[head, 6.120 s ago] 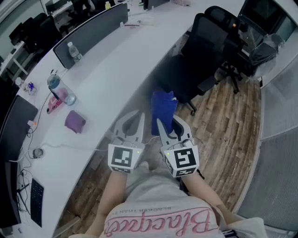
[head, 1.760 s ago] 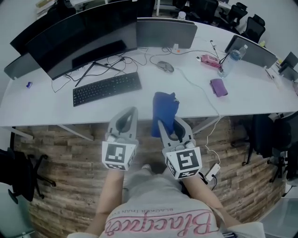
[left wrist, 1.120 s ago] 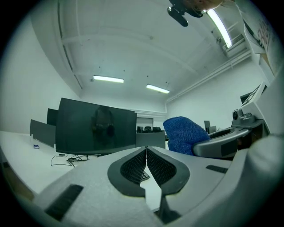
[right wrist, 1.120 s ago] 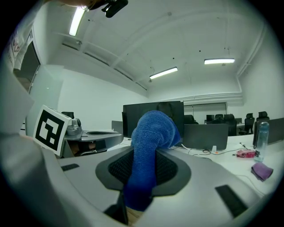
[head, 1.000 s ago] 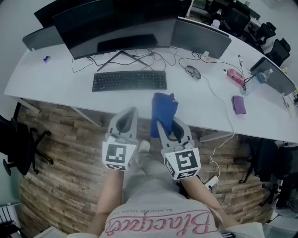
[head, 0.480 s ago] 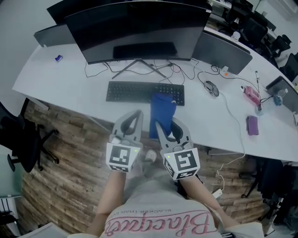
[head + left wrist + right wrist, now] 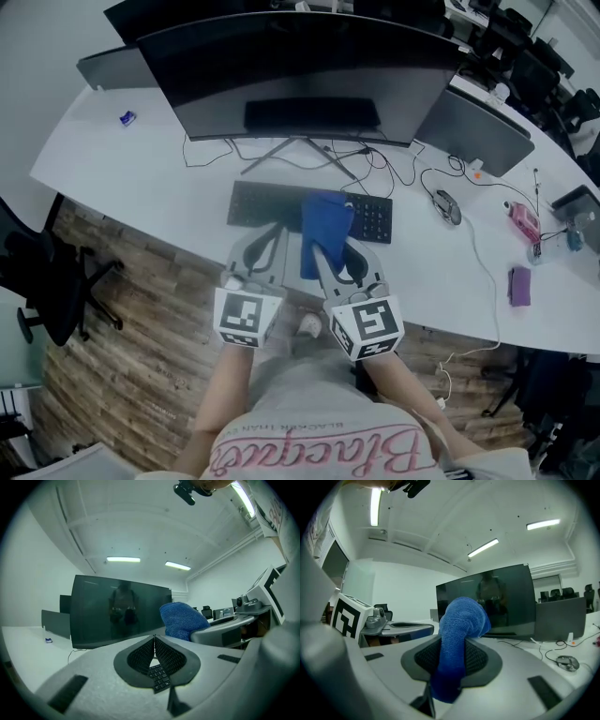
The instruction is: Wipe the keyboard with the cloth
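Note:
A black keyboard (image 7: 251, 202) lies on the white desk (image 7: 141, 178) in front of a wide curved monitor (image 7: 309, 70). My right gripper (image 7: 319, 251) is shut on a blue cloth (image 7: 323, 220), which sticks up past the jaw tips and hides the keyboard's middle in the head view. The same cloth (image 7: 457, 634) fills the jaws in the right gripper view. My left gripper (image 7: 277, 230) is shut with nothing in it, held beside the right one above the desk's front edge. A few keyboard keys (image 7: 158, 677) show below its closed jaws.
A mouse (image 7: 449, 205) with its cable lies right of the keyboard. A second monitor (image 7: 473, 127) stands at the right. A pink item (image 7: 521, 223) and a purple item (image 7: 519, 285) sit far right. A black chair (image 7: 42, 281) stands on the wood floor at left.
The view has swung from another desk and chairs to this desk. Over the last second the keyboard has come closer under both grippers. The cloth stays in the right gripper.

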A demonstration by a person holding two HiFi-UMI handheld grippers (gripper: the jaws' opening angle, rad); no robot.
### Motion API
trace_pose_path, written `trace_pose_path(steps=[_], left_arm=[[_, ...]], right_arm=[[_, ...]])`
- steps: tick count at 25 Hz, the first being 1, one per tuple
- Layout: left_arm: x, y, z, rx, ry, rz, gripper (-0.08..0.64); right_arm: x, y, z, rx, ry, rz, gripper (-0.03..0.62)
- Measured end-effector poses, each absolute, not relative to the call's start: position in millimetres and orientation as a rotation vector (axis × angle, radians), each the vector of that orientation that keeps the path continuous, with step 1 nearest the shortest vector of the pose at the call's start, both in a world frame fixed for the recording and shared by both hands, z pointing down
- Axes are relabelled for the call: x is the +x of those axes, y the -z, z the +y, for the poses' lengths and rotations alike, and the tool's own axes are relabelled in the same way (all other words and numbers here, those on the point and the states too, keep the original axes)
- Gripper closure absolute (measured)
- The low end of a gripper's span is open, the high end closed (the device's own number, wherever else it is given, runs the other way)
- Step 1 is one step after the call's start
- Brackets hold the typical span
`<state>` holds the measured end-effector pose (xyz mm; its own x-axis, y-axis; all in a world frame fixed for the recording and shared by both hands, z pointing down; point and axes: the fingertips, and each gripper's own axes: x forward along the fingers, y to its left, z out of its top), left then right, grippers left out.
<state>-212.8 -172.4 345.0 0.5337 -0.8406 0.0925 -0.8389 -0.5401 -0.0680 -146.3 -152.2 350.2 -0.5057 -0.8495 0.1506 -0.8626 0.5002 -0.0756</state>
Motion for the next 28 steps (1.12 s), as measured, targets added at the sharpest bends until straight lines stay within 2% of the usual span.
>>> trace_pose_path(steps=[15,28], left_arm=[[-269.1,-364.1,-227.9,-2.672,0.274,1.669,0.554],[-341.7,-405.3,-267.4,-2.709,0.325,1.779,0.554]], right_arm=[[-190.6,-369.3,-209.4,1.302,-0.329,-2.719,0.495],[-273.8,-409.0,-262.0,1.170,-0.456,-2.683,0.495]])
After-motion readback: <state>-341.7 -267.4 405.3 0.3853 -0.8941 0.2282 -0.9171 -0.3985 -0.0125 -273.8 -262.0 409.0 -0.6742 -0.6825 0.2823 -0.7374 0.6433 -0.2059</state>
